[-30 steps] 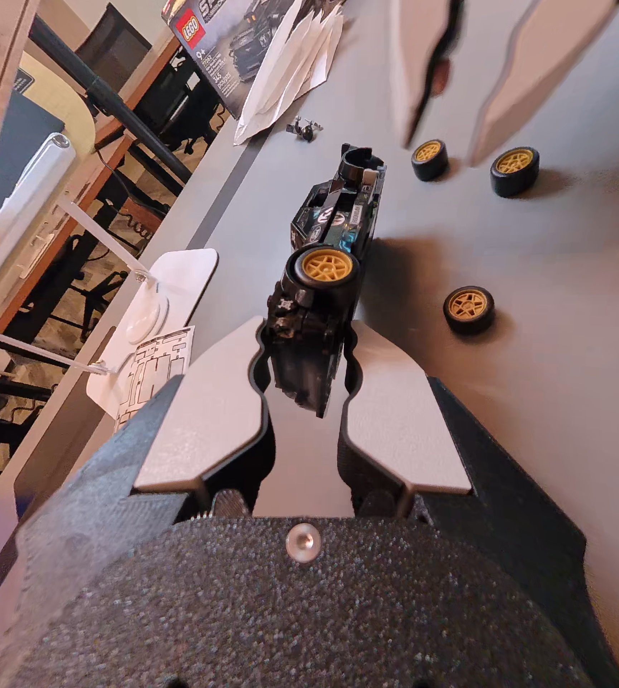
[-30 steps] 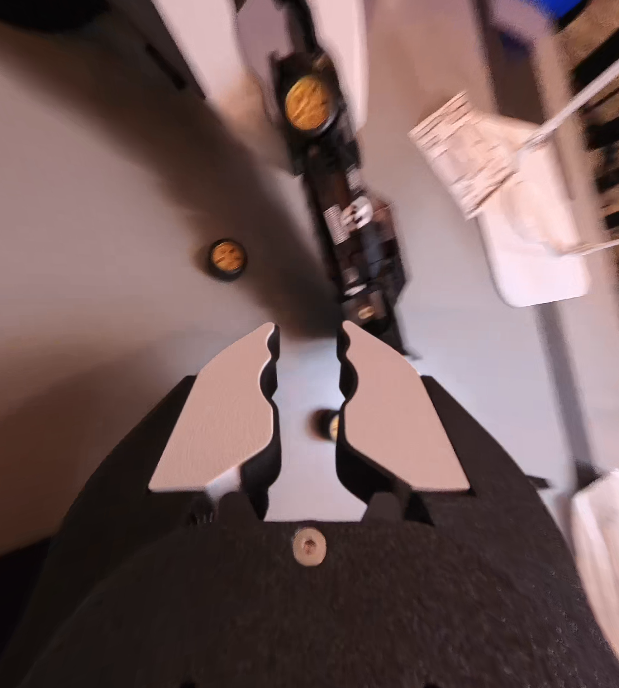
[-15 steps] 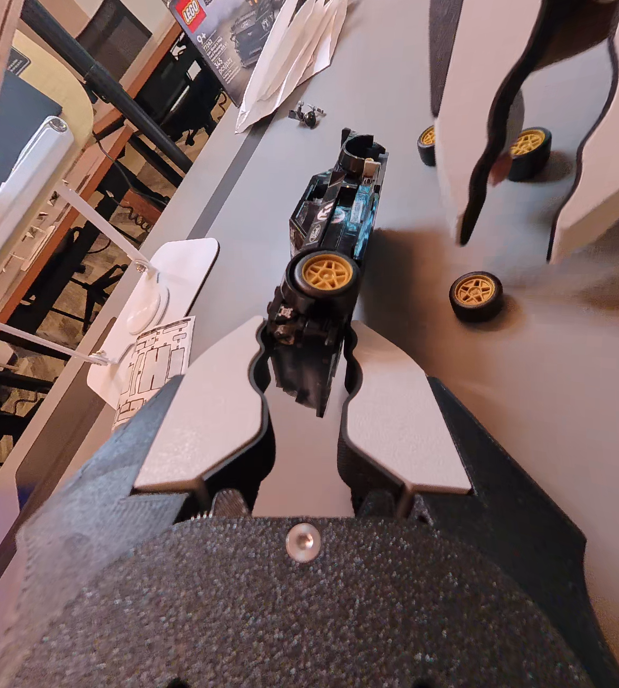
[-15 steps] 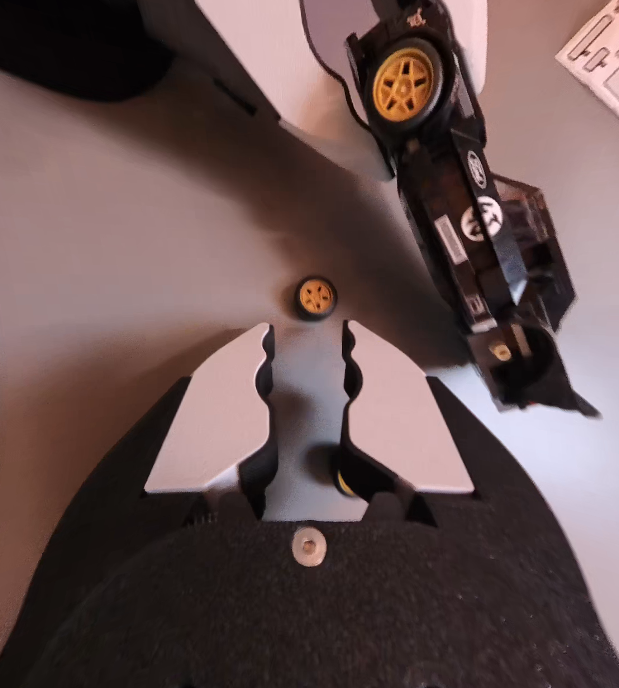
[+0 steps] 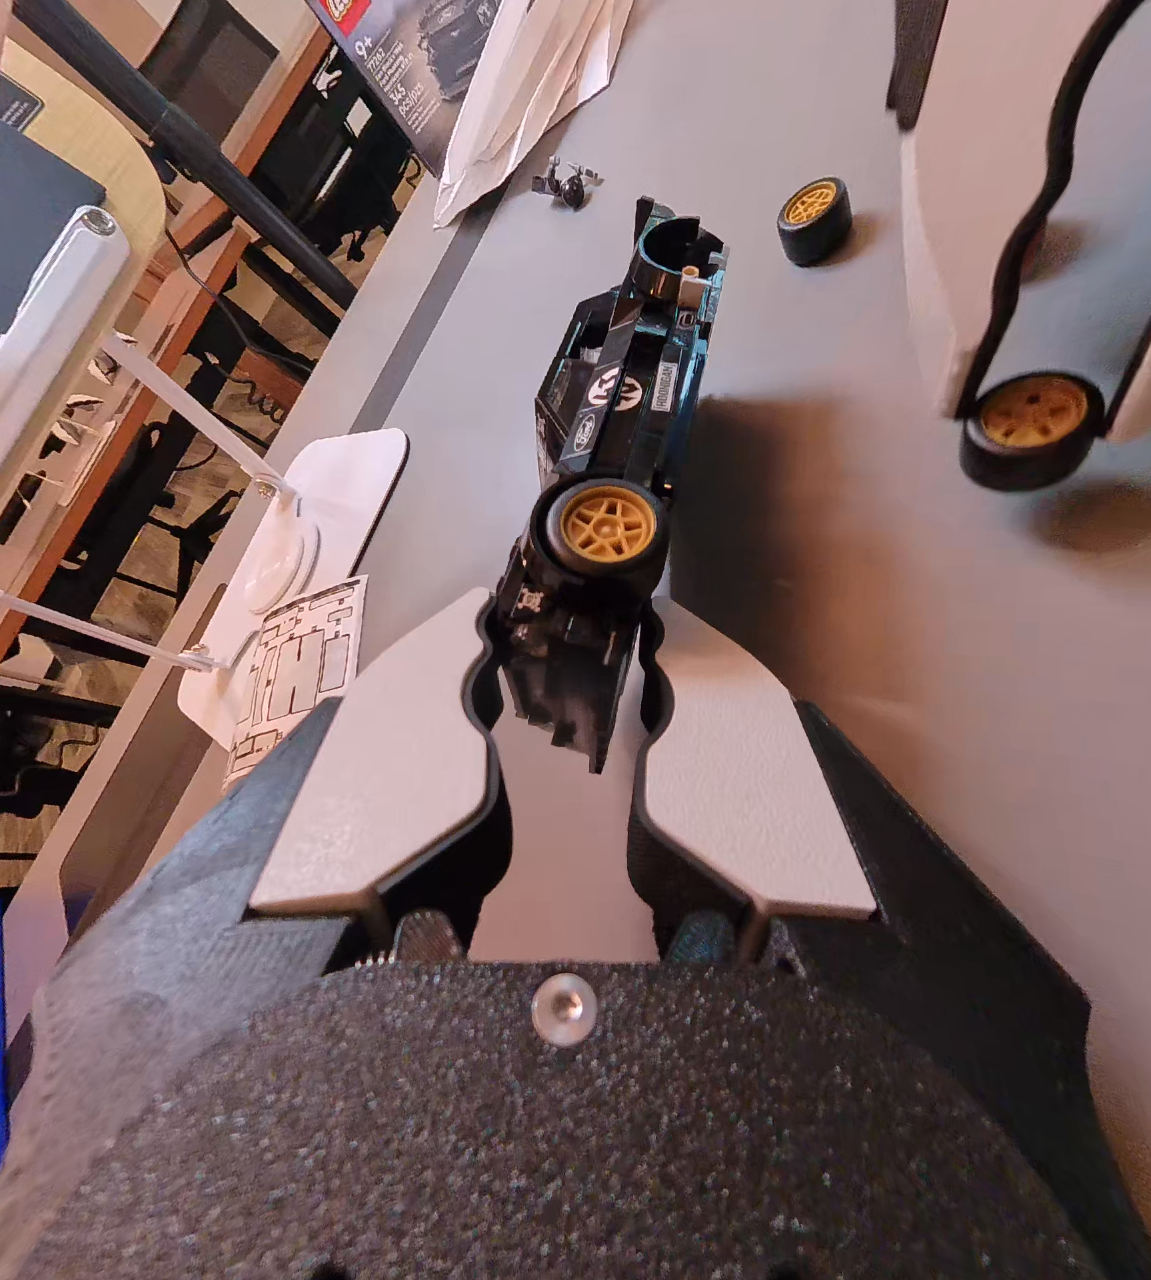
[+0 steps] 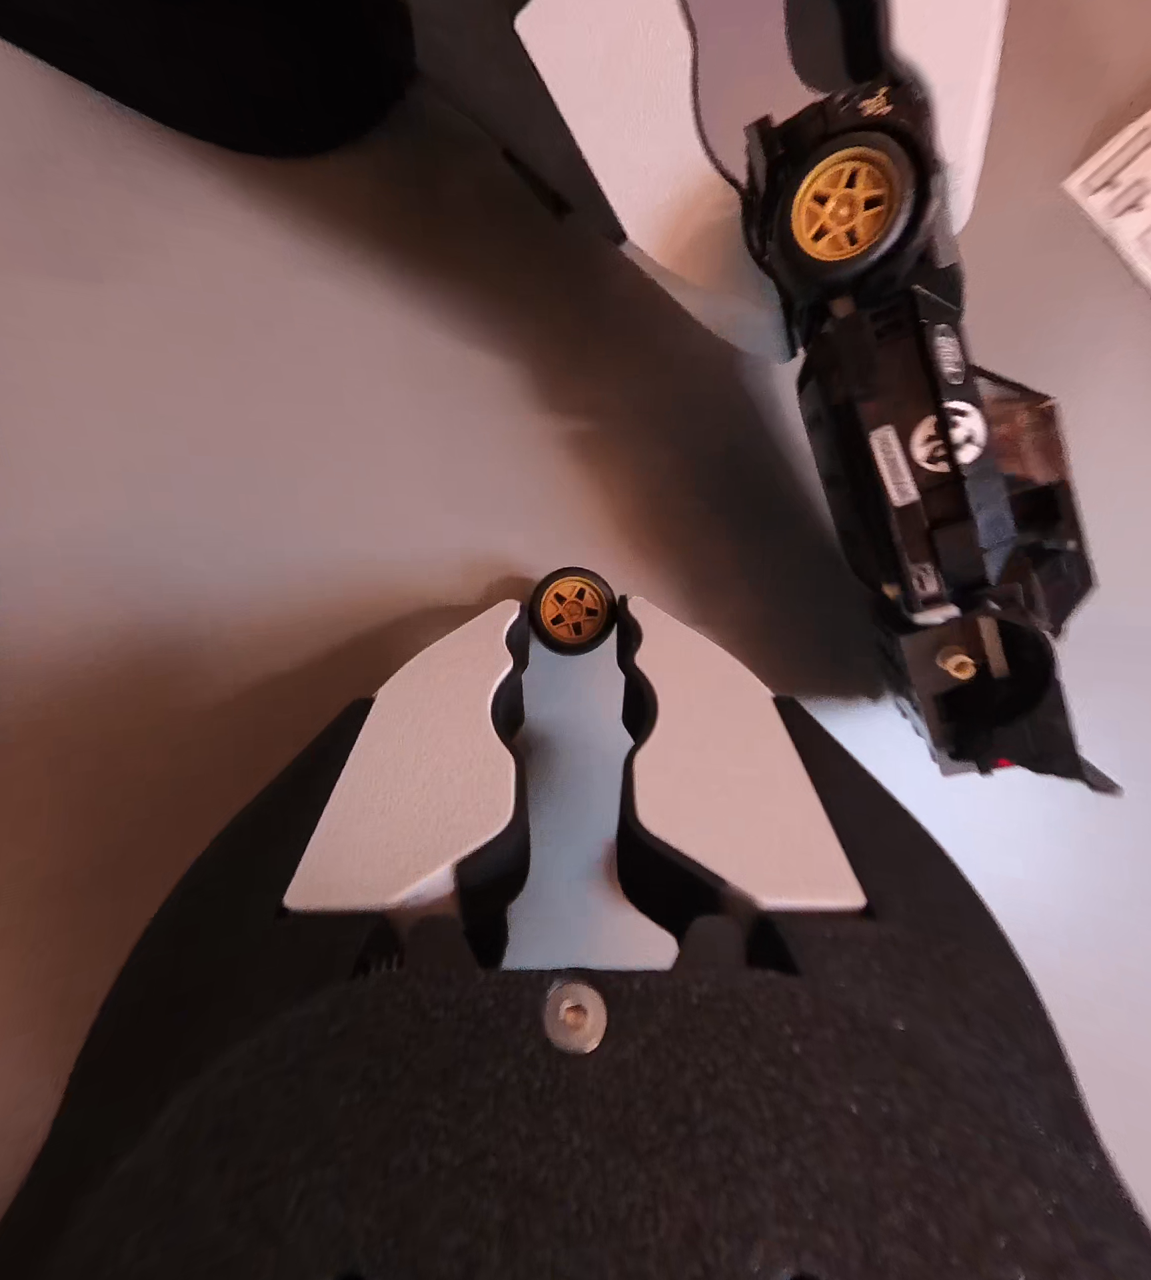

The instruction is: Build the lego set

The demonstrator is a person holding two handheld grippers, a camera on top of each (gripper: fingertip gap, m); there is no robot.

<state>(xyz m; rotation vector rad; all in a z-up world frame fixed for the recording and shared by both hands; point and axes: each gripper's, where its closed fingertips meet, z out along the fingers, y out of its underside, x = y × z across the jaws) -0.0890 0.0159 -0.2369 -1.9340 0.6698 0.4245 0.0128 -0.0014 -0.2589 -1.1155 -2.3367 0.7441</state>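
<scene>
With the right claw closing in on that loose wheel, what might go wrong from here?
1. The right claw flanks the loose wheel only at its tips; the round tyre may squirt out.
2. The left claw holds the black lego car by one end only, so pressing a wheel onto the bare axle peg might pivot it.

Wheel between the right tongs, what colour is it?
Gold rim, black tyre; wheel shows best in right wrist view.
</scene>
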